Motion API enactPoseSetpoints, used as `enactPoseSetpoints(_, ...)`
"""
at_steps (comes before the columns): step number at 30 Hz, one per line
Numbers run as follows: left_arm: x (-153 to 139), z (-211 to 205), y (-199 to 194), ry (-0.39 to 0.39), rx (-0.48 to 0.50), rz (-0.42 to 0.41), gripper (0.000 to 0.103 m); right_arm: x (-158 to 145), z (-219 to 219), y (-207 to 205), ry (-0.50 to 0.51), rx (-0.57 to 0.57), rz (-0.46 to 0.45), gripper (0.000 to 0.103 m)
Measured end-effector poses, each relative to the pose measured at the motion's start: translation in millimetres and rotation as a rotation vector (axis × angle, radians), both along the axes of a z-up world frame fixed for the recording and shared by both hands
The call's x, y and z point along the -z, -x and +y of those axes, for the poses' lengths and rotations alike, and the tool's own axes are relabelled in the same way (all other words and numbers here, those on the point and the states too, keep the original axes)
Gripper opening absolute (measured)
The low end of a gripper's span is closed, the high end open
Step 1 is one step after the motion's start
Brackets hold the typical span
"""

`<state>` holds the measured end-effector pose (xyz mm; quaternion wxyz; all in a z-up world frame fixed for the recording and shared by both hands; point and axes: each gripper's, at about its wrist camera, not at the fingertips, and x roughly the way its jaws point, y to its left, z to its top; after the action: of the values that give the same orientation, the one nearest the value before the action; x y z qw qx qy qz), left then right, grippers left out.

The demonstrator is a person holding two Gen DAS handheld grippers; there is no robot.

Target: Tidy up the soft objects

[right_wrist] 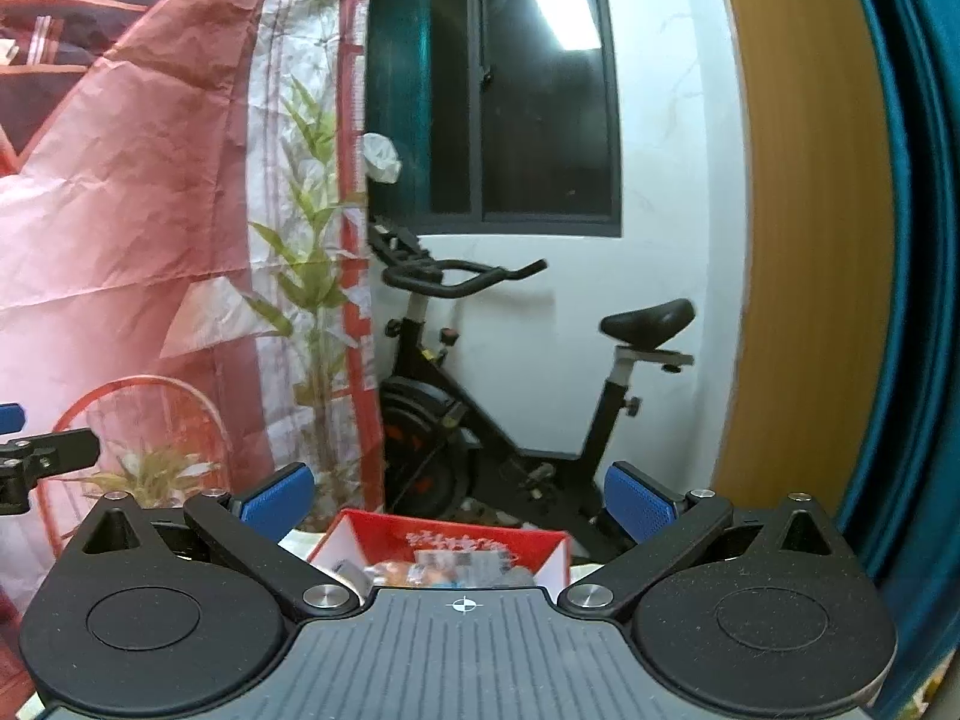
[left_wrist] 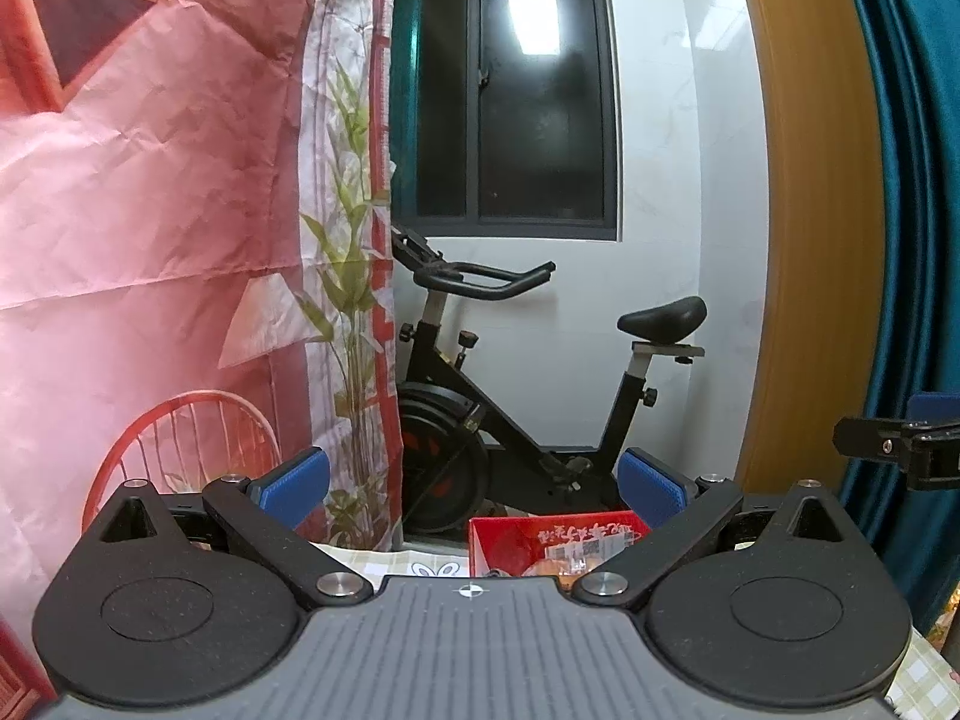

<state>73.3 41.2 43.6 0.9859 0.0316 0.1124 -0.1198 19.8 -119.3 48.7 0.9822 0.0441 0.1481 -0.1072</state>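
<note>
Two hand-held grippers are hovering side by side, both raised and pointing across the room rather than down at any work. Furthest left, a crinkled red-and-white printed backdrop sheet point(left_wrist: 150, 210) with a bamboo motif is hanging like a screen, probably to close off the space behind it. Just in front, the left gripper point(left_wrist: 474, 483) is holding its blue-padded fingers point(left_wrist: 294, 483) wide apart with nothing between them. Below that gap, a strip of pale checked tabletop point(left_wrist: 390, 561) is showing, and on it an open red cardboard box point(right_wrist: 444, 540) with white printed lettering is sitting near both grippers — likely the bin for sorting. Small items are lying inside it, but they are too blurred to say whether they are the soft objects; no soft object is clearly visible elsewhere.

Behind the box, a black exercise bike point(left_wrist: 510, 396) is standing against the white wall under a dark window point(left_wrist: 510, 90). Moving right, the right gripper point(right_wrist: 459, 501) is likewise keeping its fingers spread and empty — judging by this level pose, neither has begun a grasp. Furthest right, a tan wooden door frame point(left_wrist: 816, 210) and a teal curtain point(left_wrist: 912, 180) are closing the scene.
</note>
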Motion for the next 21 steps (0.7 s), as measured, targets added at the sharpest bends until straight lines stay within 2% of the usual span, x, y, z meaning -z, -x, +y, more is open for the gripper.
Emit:
enactPoseSetpoints(13,1.5,2.7,-1.6,0.027,0.005,-0.001,0.103,1.7,1.5,-0.8,0.009,0.027,0.001,0.103)
enactPoseSetpoints(21,1.9,1.5,-2.2,0.019,0.002,0.001,0.103,2.9,2.5,-1.1,0.010,0.037,0.003,0.103)
